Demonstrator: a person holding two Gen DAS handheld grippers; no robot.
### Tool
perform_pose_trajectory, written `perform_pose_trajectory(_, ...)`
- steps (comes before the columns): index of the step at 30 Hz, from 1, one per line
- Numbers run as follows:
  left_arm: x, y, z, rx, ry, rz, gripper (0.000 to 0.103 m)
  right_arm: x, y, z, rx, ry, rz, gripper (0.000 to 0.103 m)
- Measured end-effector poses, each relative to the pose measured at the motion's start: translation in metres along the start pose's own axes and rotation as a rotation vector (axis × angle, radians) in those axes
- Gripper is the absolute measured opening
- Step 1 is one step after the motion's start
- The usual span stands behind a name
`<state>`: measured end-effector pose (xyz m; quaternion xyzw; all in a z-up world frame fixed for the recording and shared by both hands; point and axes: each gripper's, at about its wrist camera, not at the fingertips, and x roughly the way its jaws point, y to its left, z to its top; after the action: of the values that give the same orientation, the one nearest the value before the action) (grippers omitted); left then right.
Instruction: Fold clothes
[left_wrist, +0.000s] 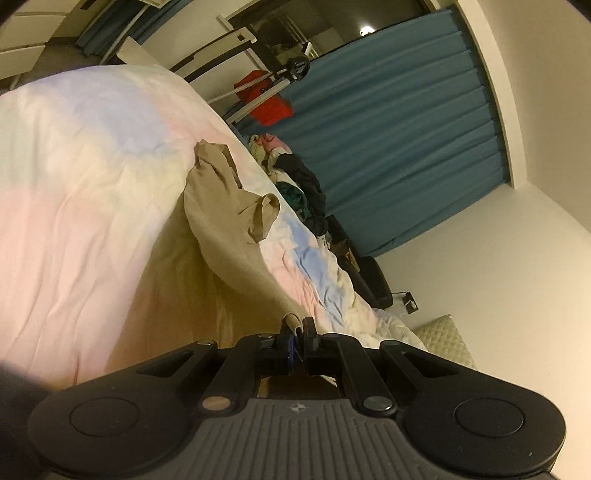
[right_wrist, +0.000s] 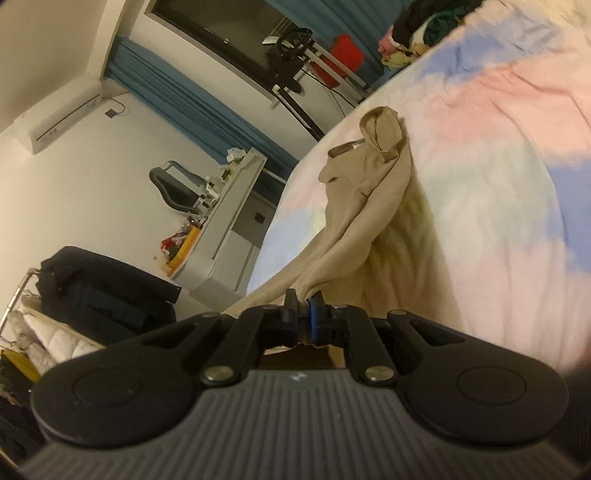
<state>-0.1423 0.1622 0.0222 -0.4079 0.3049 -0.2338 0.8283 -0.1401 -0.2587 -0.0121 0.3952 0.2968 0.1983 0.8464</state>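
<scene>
Black gripper linkages fill the bottom of both wrist views. On the left gripper (left_wrist: 298, 326) the jaws are pinched tight on a ribbed edge of the beige garment (left_wrist: 225, 206), and on the right gripper (right_wrist: 303, 301) they are likewise closed hard on another bunched edge of it. From both pinched edges the cloth rises off the bed and stretches away, while its far part, with a rolled sleeve cuff, lies crumpled on the pastel bedcover (left_wrist: 85, 192), which is mottled pink, blue and cream. A shadow falls on the cover beneath the lifted cloth. Beyond the garment, at the far edge of the bed, sits a heap of mixed clothes (left_wrist: 295, 177) in dark, green and pink. Teal curtains (left_wrist: 406, 140) hang behind it, with something red (left_wrist: 271, 105) near a metal frame. In the right wrist view a white desk (right_wrist: 229, 221) with clutter and a chair (right_wrist: 173, 188) stand against the wall, and dark coats (right_wrist: 103, 288) hang on a rack.
</scene>
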Motion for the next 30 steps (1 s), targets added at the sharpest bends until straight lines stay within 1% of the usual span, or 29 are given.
perform_pose_trajectory(1,-0.001,0.002,-0.003,-0.012,-0.001,0.0,0.004,-0.003,-0.003,-0.006,0.015,0.002,0.004,0.009)
perform_pose_trajectory(3,-0.001,0.007,0.001,-0.039,-0.005,0.0,0.004,0.007,-0.003,0.003,0.018,-0.004,0.003,0.009)
perform_pose_trajectory(5,0.007,0.007,0.015,-0.027,-0.016,0.008,0.004,0.017,-0.002,0.012,0.019,-0.01,0.003,0.009)
perform_pose_trajectory(7,0.021,0.0,0.033,0.009,-0.03,0.04,0.004,0.037,0.002,0.035,0.021,-0.018,0.0,0.009)
perform_pose_trajectory(10,0.066,-0.007,0.078,0.056,-0.046,0.074,0.004,0.075,0.009,0.077,0.019,-0.031,-0.032,0.009)
perform_pose_trajectory(13,0.107,-0.014,0.115,0.124,-0.065,0.127,0.004,0.118,0.015,0.116,-0.028,-0.049,-0.074,0.009)
perform_pose_trajectory(16,0.158,-0.01,0.146,0.193,-0.071,0.187,0.004,0.164,0.008,0.146,-0.08,-0.063,-0.135,0.009)
perform_pose_trajectory(18,0.193,-0.001,0.16,0.235,-0.067,0.237,0.004,0.199,-0.006,0.162,-0.094,-0.062,-0.173,0.009)
perform_pose_trajectory(20,0.229,0.011,0.172,0.279,-0.062,0.289,0.004,0.232,-0.022,0.17,-0.113,-0.047,-0.216,0.01)
perform_pose_trajectory(23,0.282,0.04,0.178,0.344,-0.034,0.366,0.004,0.28,-0.054,0.175,-0.151,-0.015,-0.281,0.01)
perform_pose_trajectory(28,0.336,0.081,0.172,0.438,0.031,0.437,0.005,0.328,-0.096,0.165,-0.197,0.043,-0.36,0.01)
perform_pose_trajectory(30,0.346,0.093,0.165,0.475,0.057,0.462,0.006,0.339,-0.105,0.159,-0.224,0.068,-0.378,0.01)
